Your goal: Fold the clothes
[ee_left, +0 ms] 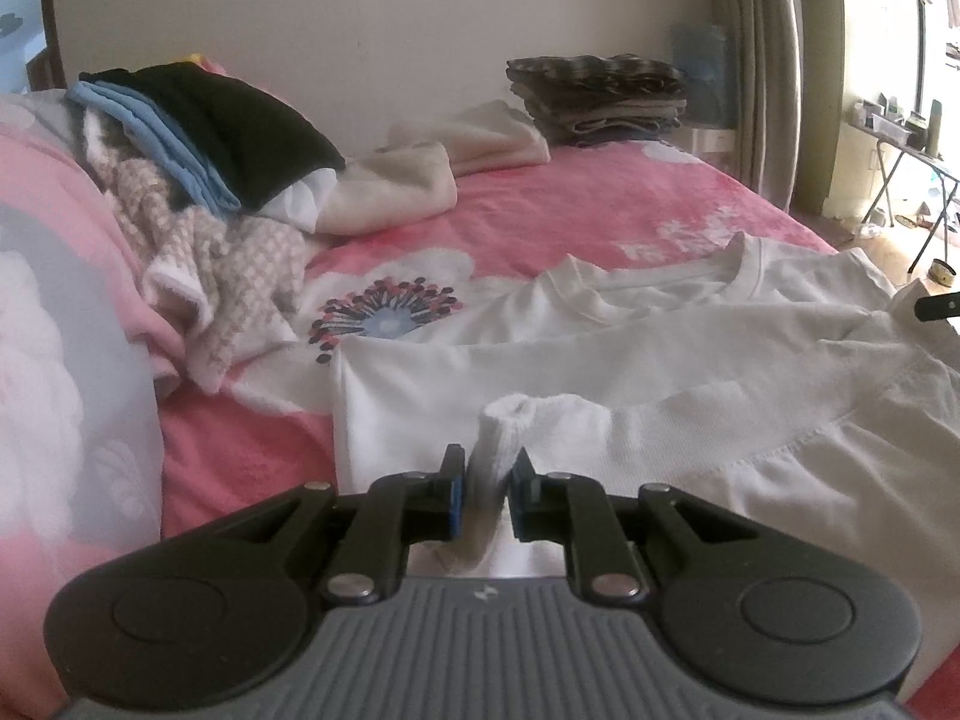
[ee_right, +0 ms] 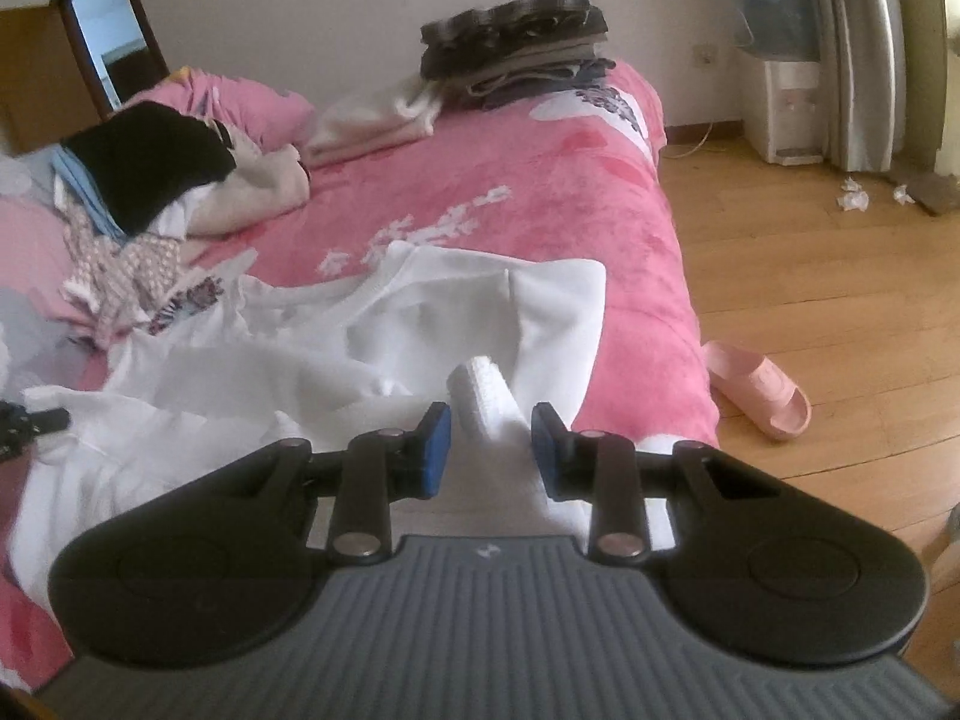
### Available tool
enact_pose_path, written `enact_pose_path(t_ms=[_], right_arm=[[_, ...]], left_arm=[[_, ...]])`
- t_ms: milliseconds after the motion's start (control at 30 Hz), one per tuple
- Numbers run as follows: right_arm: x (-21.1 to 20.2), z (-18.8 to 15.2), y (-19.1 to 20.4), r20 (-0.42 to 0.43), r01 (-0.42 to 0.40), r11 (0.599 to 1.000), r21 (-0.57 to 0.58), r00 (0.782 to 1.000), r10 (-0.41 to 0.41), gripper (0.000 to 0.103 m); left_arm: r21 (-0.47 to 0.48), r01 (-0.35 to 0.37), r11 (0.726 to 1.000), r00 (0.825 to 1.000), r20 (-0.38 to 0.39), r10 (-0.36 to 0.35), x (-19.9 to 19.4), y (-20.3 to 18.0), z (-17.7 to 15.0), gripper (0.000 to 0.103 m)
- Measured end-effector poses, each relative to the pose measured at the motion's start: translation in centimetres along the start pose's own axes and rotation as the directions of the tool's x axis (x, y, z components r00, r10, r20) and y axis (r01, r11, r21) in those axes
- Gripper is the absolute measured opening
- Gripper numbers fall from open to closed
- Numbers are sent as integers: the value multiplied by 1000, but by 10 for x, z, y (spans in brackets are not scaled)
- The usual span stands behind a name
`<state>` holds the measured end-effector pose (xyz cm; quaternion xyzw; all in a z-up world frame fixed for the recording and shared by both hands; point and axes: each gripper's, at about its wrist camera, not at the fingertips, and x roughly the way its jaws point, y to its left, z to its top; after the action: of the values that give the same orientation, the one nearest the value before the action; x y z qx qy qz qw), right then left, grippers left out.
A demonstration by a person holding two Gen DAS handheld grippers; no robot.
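Note:
A white long-sleeved top (ee_left: 660,354) lies spread on the pink bedspread (ee_left: 540,210), its neckline toward the wall. My left gripper (ee_left: 487,468) is shut on a raised fold of its ribbed edge, which pokes up between the blue pads. In the right wrist view the same white top (ee_right: 420,312) lies partly folded over itself. My right gripper (ee_right: 492,432) holds a ribbed bunch of it upright between its jaws, which stand a little apart around the thick cloth. The right gripper's tip shows at the left view's right edge; the left one shows at the right view's left edge.
A loose heap of black, blue and patterned clothes (ee_left: 198,138) lies left. Cream folded pieces (ee_left: 468,144) and a dark folded stack (ee_left: 594,96) sit by the wall. The bed's edge (ee_right: 690,300) drops to a wooden floor with a pink slipper (ee_right: 759,390).

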<state>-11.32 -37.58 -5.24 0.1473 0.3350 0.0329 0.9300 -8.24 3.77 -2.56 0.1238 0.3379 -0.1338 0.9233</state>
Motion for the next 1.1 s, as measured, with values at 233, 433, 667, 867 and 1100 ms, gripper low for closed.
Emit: enact_pose_path(t_ms=[233, 433, 667, 867, 1100], right_arm=[[0, 2, 4, 11, 1, 1000, -26, 1000, 0, 14], [5, 1, 6, 0, 14, 1000, -24, 1000, -14, 7], [-13, 2, 8, 80, 31, 1000, -2, 996, -31, 3], [-24, 4, 10, 125, 25, 999, 25, 992, -28, 3], [-30, 11, 14, 158, 15, 1000, 23, 987, -19, 3]], left_arm=[[-12, 5, 1000, 1000, -1, -5, 2, 1, -3, 16], [-11, 3, 1000, 1000, -4, -3, 2, 0, -4, 16], [-21, -7, 1000, 1000, 5, 7, 1, 0, -3, 15], [-22, -10, 1000, 1000, 15, 10, -2, 0, -4, 13], [-32, -21, 999, 998, 51, 23, -7, -1, -2, 11]])
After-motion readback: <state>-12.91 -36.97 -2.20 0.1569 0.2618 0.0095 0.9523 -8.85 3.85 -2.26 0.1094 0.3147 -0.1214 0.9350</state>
